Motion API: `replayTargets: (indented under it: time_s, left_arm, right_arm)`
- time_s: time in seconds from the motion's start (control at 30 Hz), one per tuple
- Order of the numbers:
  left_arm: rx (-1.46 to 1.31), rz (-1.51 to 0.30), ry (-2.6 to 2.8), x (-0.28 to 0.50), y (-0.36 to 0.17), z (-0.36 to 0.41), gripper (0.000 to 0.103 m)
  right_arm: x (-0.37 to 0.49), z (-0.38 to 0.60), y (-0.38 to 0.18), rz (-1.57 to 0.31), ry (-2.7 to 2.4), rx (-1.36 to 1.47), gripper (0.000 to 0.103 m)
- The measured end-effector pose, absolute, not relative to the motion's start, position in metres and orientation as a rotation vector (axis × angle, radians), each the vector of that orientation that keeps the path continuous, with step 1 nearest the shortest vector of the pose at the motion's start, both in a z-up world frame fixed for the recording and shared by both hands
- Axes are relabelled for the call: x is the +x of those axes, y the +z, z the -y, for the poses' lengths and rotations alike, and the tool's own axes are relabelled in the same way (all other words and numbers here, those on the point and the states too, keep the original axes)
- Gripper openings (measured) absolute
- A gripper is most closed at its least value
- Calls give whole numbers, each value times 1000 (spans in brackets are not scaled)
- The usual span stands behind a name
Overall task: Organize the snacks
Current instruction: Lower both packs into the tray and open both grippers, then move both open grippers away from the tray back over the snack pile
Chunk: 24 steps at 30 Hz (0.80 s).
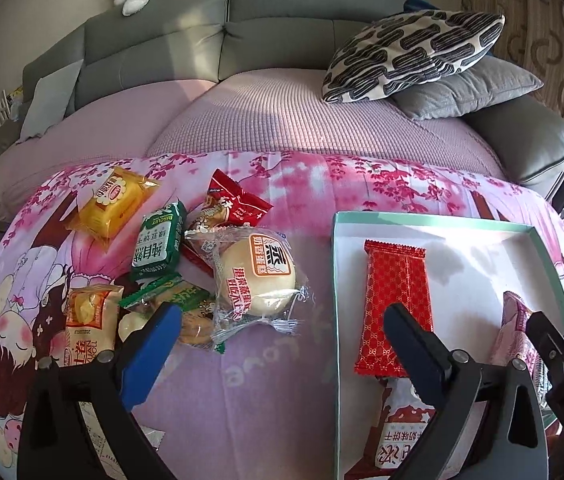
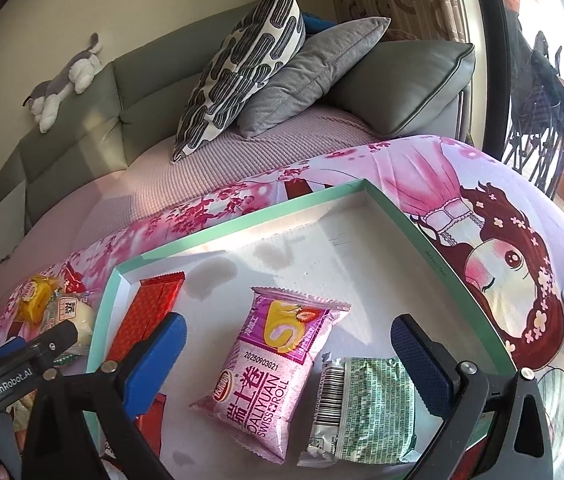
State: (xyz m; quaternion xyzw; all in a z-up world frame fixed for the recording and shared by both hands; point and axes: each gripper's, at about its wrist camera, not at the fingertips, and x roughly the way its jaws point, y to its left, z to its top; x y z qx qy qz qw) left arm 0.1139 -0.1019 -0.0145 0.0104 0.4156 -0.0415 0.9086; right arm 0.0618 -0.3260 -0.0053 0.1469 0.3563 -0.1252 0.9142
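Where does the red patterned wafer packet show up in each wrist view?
Left wrist: red patterned packet lies right of centre, along the left wall inside the mint-rimmed tray, partly behind a gripper finger.
Right wrist: the same packet sits lower left, against the tray's left wall.
Shared landmark: black-and-white patterned cushion on the sofa.

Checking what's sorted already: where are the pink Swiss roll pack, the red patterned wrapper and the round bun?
pink Swiss roll pack (image 2: 272, 376), right wrist view, middle of its front.
red patterned wrapper (image 1: 395, 292), left wrist view, centre of wrapper.
round bun (image 1: 258, 276), left wrist view, its top.
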Motion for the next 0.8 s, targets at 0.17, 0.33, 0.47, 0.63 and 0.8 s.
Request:
replayTargets:
  time_s: [0.17,0.33,0.47,0.63,0.8]
  left_arm:
    - [25,-864,-71,109,-16,91,101]
    - [26,-867,-49,100,-13,75,101]
    - [17,-865,-32,92,-9,59,101]
    - [8,-870,12,86,-5,32,101]
    - [-34,-866,62,83,-3,1,101]
  right_arm:
    - [65,314,-1,-736,-248,245,103]
    - [67,300,2,-739,-208,235,103]
    - [68,282,6,-742,-172,195,103]
    - [72,259,6,-782,-128,159,103]
    - [74,238,3,-835,-94,134,103]
